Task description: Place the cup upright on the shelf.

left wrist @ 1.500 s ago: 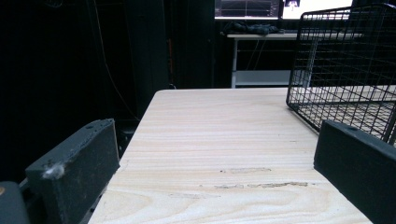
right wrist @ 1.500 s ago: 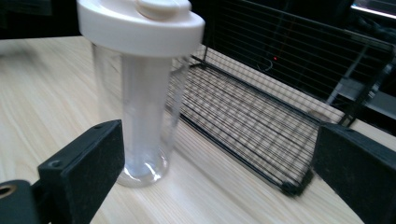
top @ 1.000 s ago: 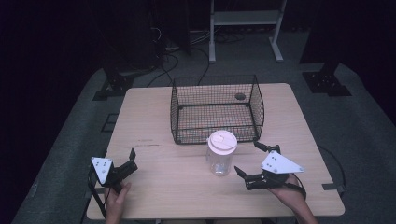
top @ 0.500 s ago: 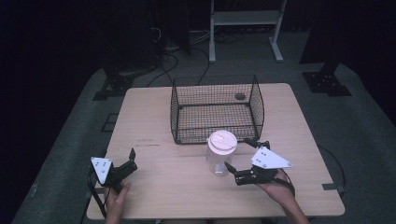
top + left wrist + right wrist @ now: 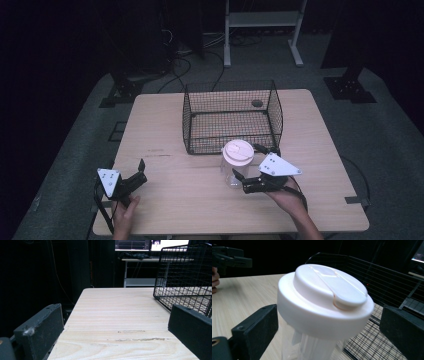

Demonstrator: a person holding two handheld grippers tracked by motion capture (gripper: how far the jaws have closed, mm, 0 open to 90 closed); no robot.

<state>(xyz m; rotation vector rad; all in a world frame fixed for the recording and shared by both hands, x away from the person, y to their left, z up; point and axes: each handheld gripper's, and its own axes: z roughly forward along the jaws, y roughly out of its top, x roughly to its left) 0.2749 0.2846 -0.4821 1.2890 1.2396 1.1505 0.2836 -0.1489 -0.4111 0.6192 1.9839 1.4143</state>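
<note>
The right gripper [image 5: 247, 162] is sitting low over the table [image 5: 180, 195] with its jaws spread wide on either side of a clear jar [image 5: 236, 167] with a white lid [image 5: 238, 151]; in the right gripper view the jar [image 5: 312, 345] is standing upright between the two black jaws, with a gap showing on both sides, so the jaws are around it and not clamping it. The lid [image 5: 324, 300] is sitting on top of the jar, with a raised flap running across it. The jar is standing near the middle of the table, just in front of the black wire basket [image 5: 230, 117], whose mesh is showing behind it in the right gripper view [image 5: 387, 280]. The left gripper [image 5: 135, 172] is resting near the front left corner of the table, well apart from the jar, with its jaws open and nothing between them; in the left gripper view bare table [image 5: 117, 315] is lying between the jaws and the basket [image 5: 185, 275] is standing off to the right
</note>
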